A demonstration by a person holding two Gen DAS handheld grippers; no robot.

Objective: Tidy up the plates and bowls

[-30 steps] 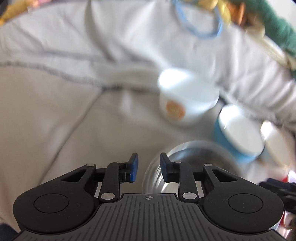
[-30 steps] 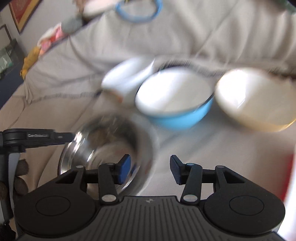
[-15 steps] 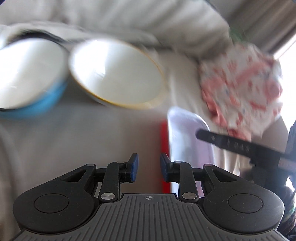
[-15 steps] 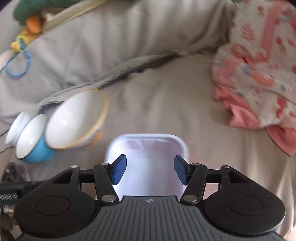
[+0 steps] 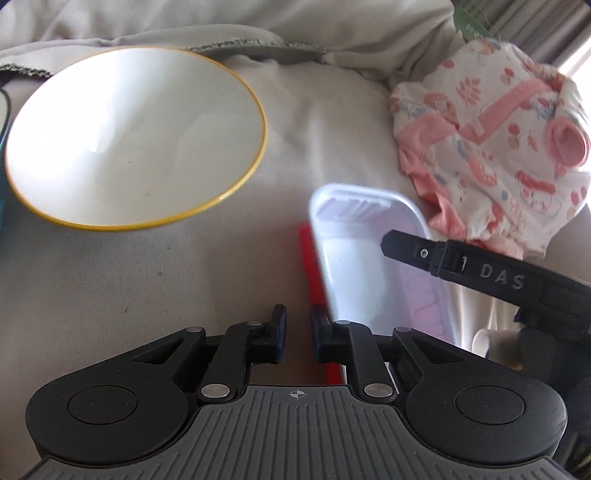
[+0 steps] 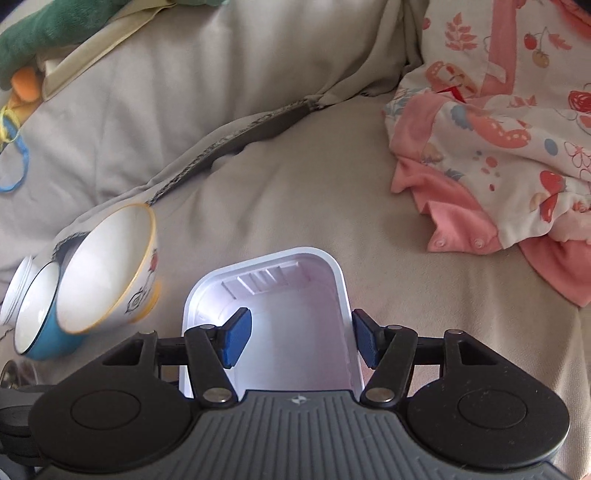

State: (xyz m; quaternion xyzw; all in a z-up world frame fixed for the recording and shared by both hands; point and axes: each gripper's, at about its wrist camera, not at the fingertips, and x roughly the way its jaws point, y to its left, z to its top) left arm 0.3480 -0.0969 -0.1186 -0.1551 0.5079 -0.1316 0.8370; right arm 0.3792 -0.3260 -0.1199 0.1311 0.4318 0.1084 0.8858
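A white rectangular tray (image 6: 280, 332) lies on the beige cover, and a red flat thing (image 5: 312, 266) shows along its left side. My right gripper (image 6: 299, 341) is low over the tray with its jaws opening. Its left pad is inside the tray and its right pad just outside the right wall, neither pressing. My left gripper (image 5: 299, 332) is shut beside the tray's left edge with only fabric in the slit. To the left lies a white bowl with a yellow rim (image 5: 133, 136), tipped on its side (image 6: 107, 266) against a blue bowl (image 6: 37, 332).
A pink patterned garment (image 6: 498, 147) is heaped to the right of the tray. A white cup (image 6: 14, 291) sits behind the blue bowl. A green plush toy (image 6: 37, 33) and a blue ring (image 6: 18, 162) lie on the raised cushion at the back left.
Both views swung right, from the steel bowl and the cup to the white tray. The left jaws closed in. The right jaws spread wider, and the tray is larger in the right view.
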